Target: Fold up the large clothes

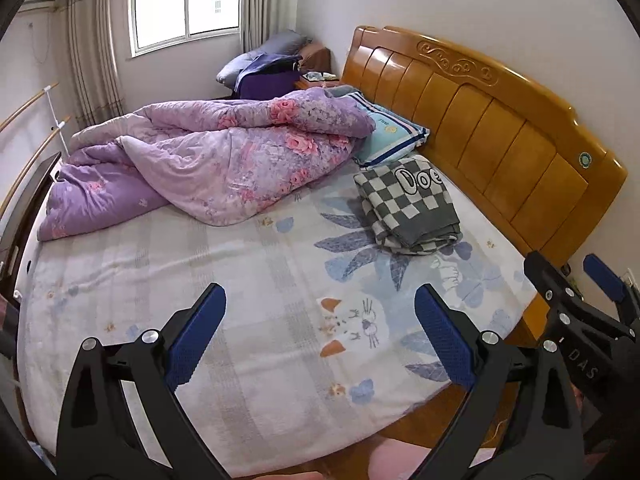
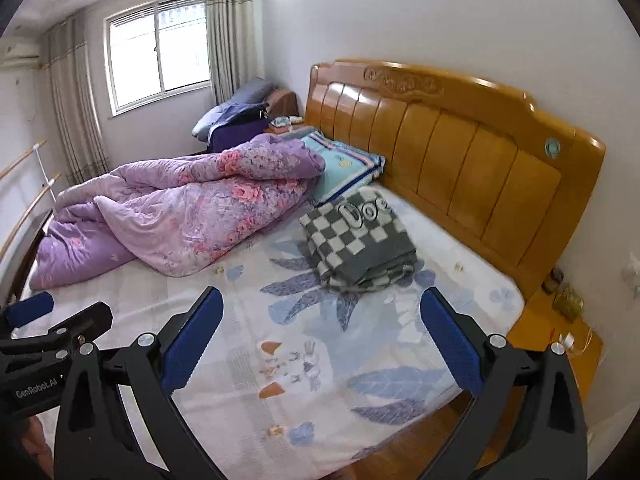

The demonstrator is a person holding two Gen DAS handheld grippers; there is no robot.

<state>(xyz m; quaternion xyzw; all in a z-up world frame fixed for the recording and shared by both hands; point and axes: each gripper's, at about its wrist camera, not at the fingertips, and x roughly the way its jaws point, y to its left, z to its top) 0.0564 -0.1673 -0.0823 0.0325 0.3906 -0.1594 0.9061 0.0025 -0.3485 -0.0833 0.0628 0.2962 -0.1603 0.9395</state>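
Observation:
A folded grey-and-white checkered garment (image 1: 408, 208) with "Doe" lettering lies on the bed near the headboard; it also shows in the right wrist view (image 2: 356, 240). My left gripper (image 1: 320, 332) is open and empty, held above the near part of the bed sheet (image 1: 240, 280). My right gripper (image 2: 320, 336) is open and empty too, above the sheet (image 2: 224, 320), short of the garment. The right gripper also shows at the right edge of the left wrist view (image 1: 576, 280). The left gripper shows at the left edge of the right wrist view (image 2: 60, 316).
A crumpled purple floral quilt (image 1: 208, 164) fills the far left of the bed. A light-blue pillow (image 1: 392, 136) lies by the wooden headboard (image 1: 480, 120). A bedside table (image 2: 568, 336) stands to the right. A window (image 1: 184, 4) and curtains are behind.

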